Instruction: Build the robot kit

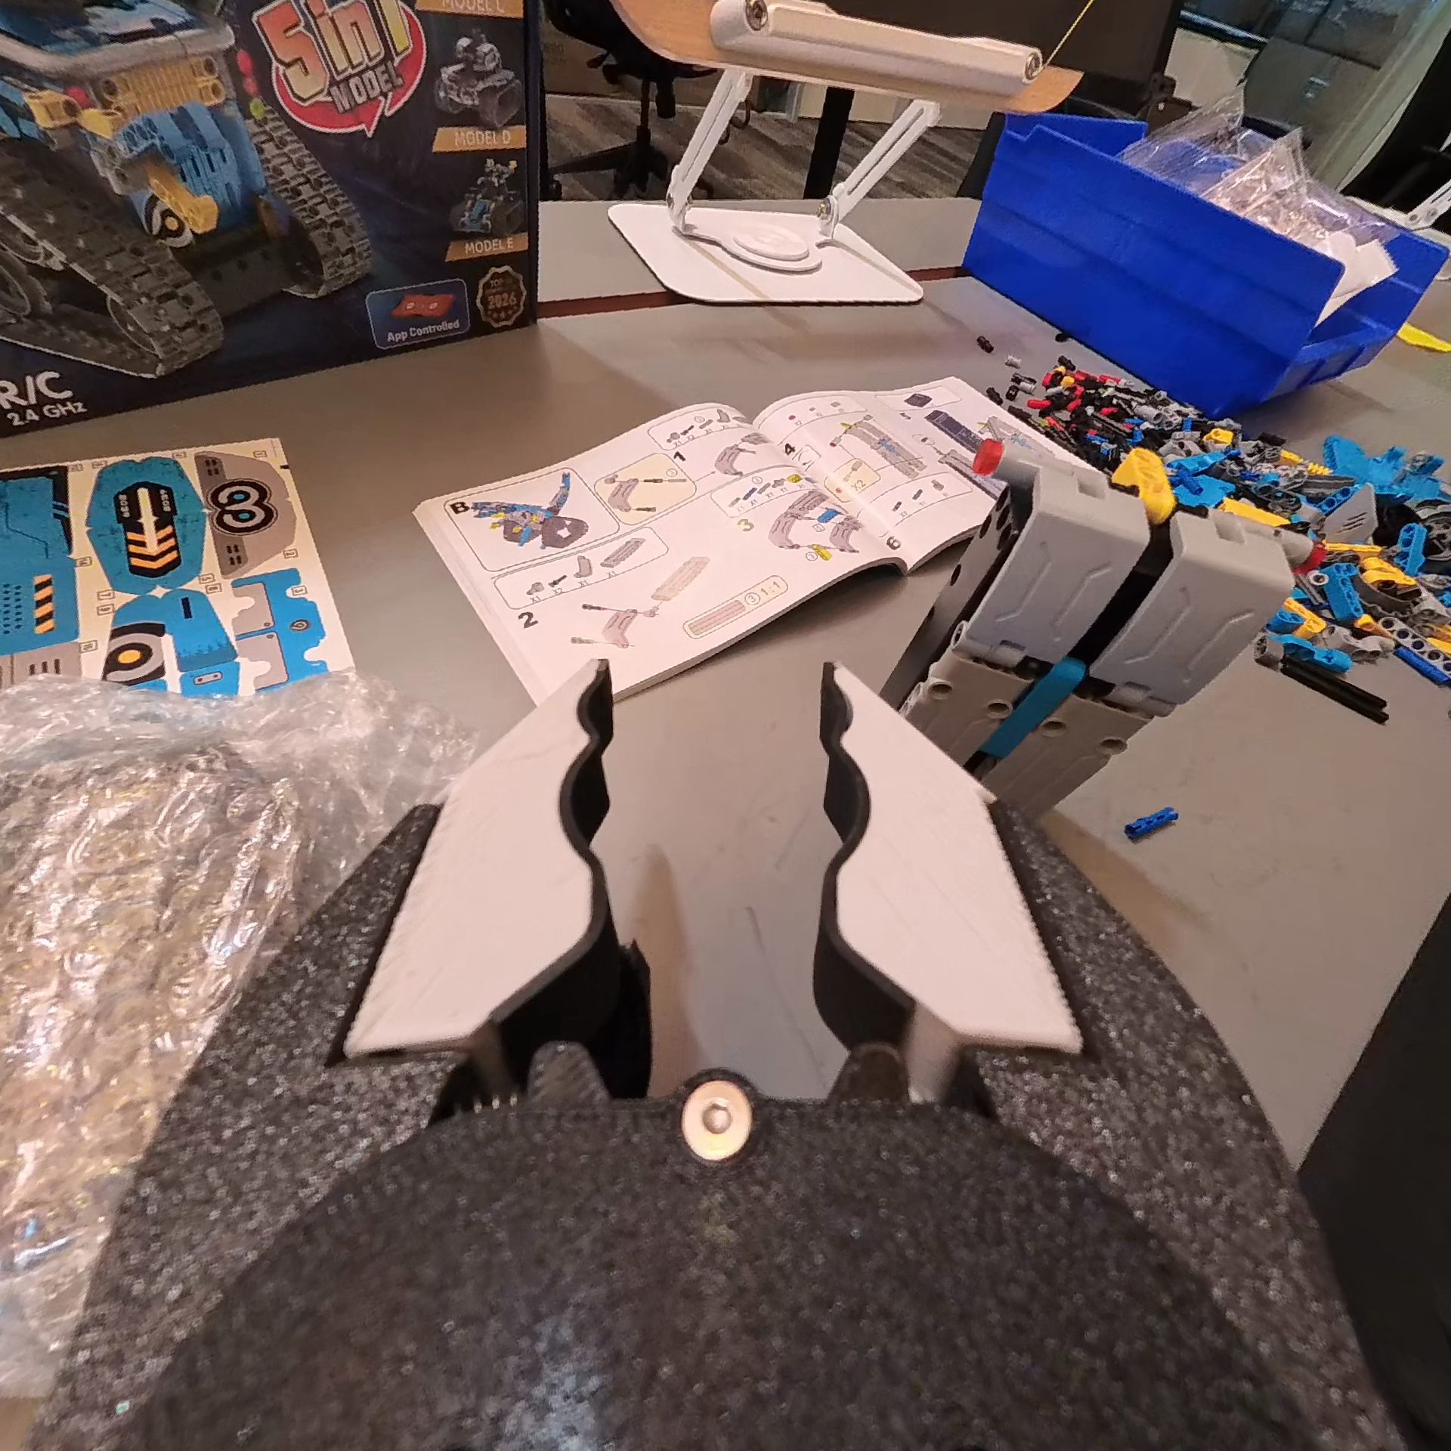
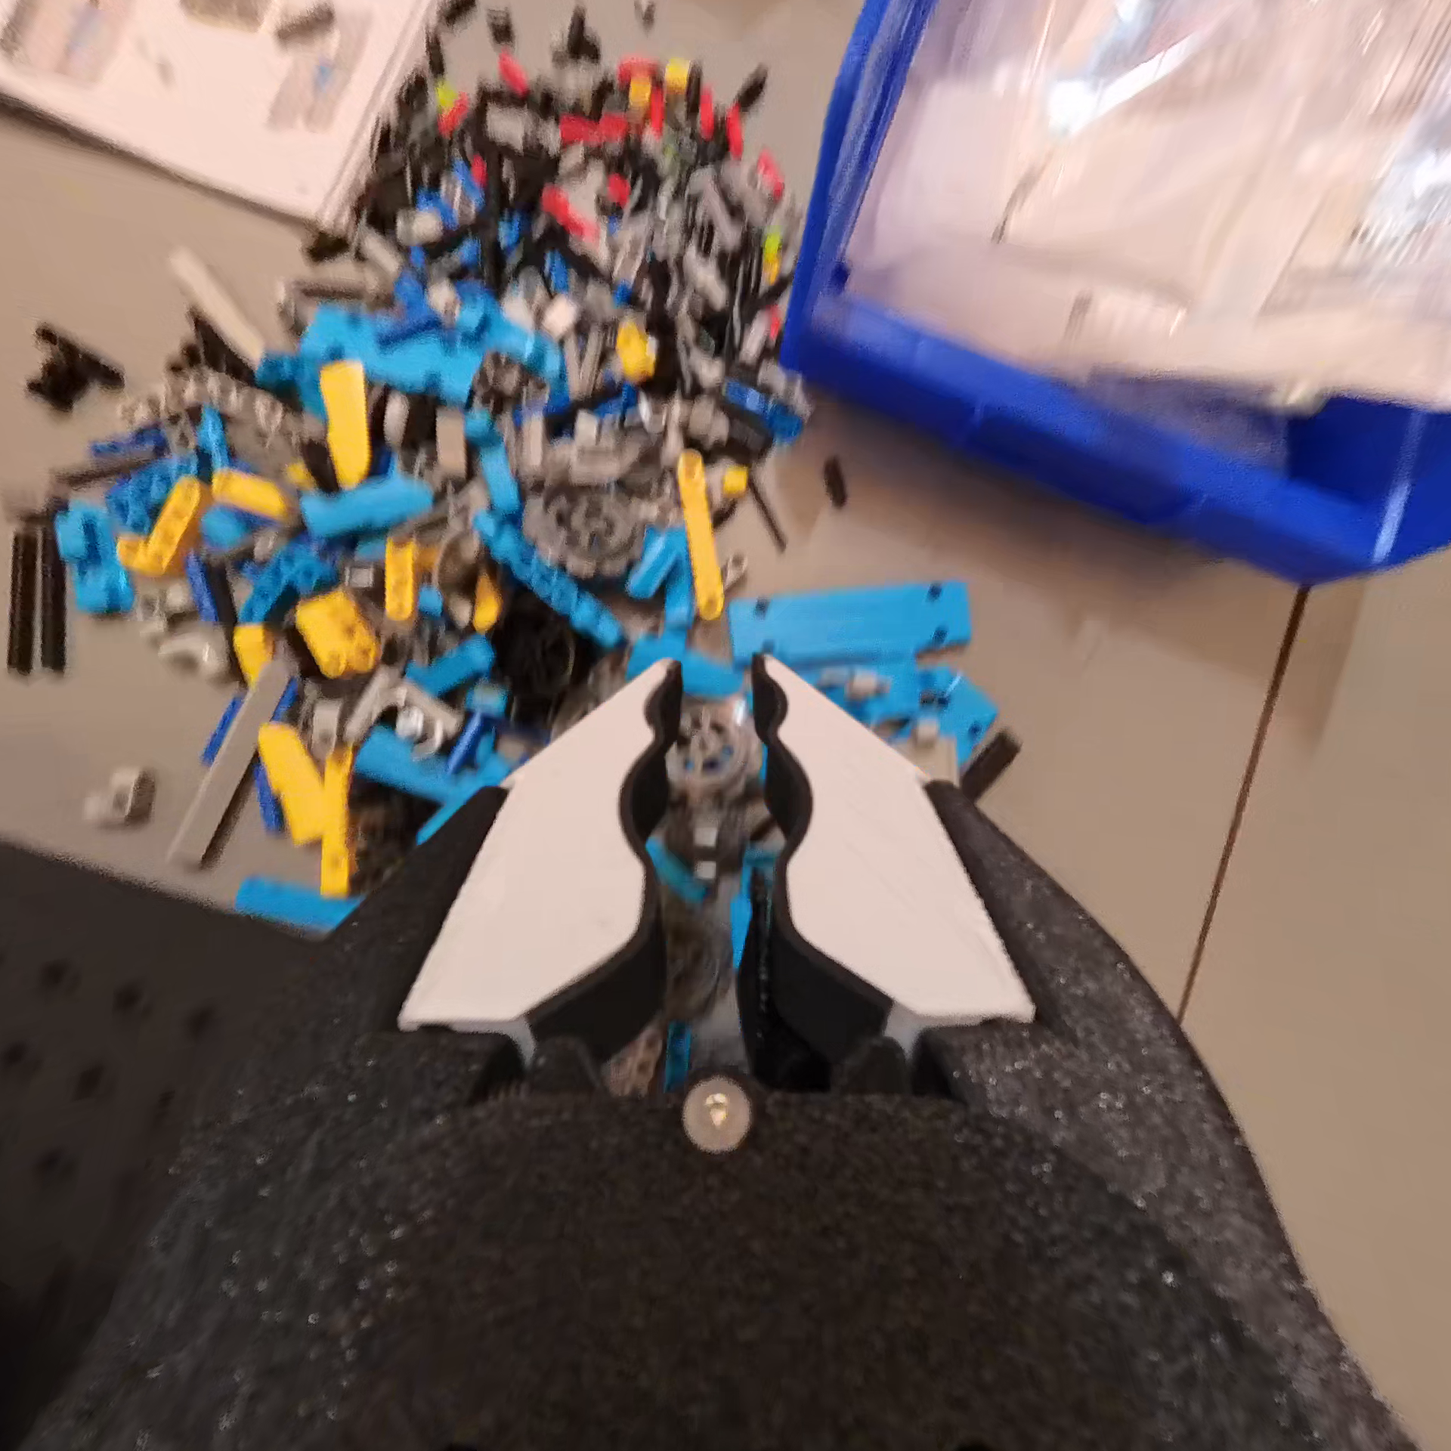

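My left gripper point(image 1: 716, 691) is open and empty, low over the grey table point(image 1: 785, 785). Just to its right a grey block assembly point(image 1: 1083, 628) with a blue centre strip and a red-tipped peg leans on the table. An open instruction booklet point(image 1: 707, 526) lies just beyond the fingertips. My right gripper point(image 2: 714, 675) hovers over the near edge of a pile of loose blue, yellow, black and red bricks point(image 2: 471, 440). Its jaws stand a narrow gap apart, with blue and grey pieces showing through the gap. That view is motion-blurred.
A blue bin point(image 1: 1178, 259) with clear plastic bags stands at the far right, close to the brick pile point(image 1: 1256, 502). A sticker sheet point(image 1: 157, 565) and crumpled bubble wrap point(image 1: 157, 864) lie on the left. The toy's box point(image 1: 259, 180) and a white stand point(image 1: 762, 251) are at the back. About 50 centimeters separates my left fingertips from my right.
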The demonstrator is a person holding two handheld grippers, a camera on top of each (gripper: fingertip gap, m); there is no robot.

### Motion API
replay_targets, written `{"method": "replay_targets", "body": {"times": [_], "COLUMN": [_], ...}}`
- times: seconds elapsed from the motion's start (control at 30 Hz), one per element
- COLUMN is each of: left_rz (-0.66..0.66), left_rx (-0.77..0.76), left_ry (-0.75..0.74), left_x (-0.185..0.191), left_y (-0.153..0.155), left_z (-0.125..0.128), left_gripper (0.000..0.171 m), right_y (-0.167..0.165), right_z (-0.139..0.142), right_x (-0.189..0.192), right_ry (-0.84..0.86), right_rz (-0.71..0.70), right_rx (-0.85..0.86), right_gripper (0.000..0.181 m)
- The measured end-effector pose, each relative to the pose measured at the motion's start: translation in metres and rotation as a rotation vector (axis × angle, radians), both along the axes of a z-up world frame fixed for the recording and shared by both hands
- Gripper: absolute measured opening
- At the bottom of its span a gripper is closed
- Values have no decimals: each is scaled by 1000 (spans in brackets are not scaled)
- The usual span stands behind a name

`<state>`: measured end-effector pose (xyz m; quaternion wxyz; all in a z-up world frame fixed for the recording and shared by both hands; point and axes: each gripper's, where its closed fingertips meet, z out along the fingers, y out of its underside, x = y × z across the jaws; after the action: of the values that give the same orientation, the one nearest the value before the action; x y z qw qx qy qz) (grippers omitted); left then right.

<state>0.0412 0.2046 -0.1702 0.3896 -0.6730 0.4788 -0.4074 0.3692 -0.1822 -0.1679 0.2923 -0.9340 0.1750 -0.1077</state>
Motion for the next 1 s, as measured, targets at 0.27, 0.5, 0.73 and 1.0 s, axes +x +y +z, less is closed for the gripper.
{"method": "replay_targets", "body": {"times": [0.27,0.5,0.73,1.0], "left_rz": [2,58,69,63], "left_rx": [46,-3,57,68], "left_ry": [19,-23,15,21], "left_x": [1,-6,-6,-5], "left_y": [-2,11,11,10], "left_z": [-1,4,0,-1], "left_gripper": [51,49,49,49], "right_y": [-46,-21,-44,-70], "right_z": [-38,-41,-54,-32], "right_x": [-76,-66,-50,-35], "right_ry": [118,-9,-124,-190], "right_rz": [55,-25,-86,-169], "right_rx": [32,129,29,73], "right_gripper": [17,15,15,13]}}
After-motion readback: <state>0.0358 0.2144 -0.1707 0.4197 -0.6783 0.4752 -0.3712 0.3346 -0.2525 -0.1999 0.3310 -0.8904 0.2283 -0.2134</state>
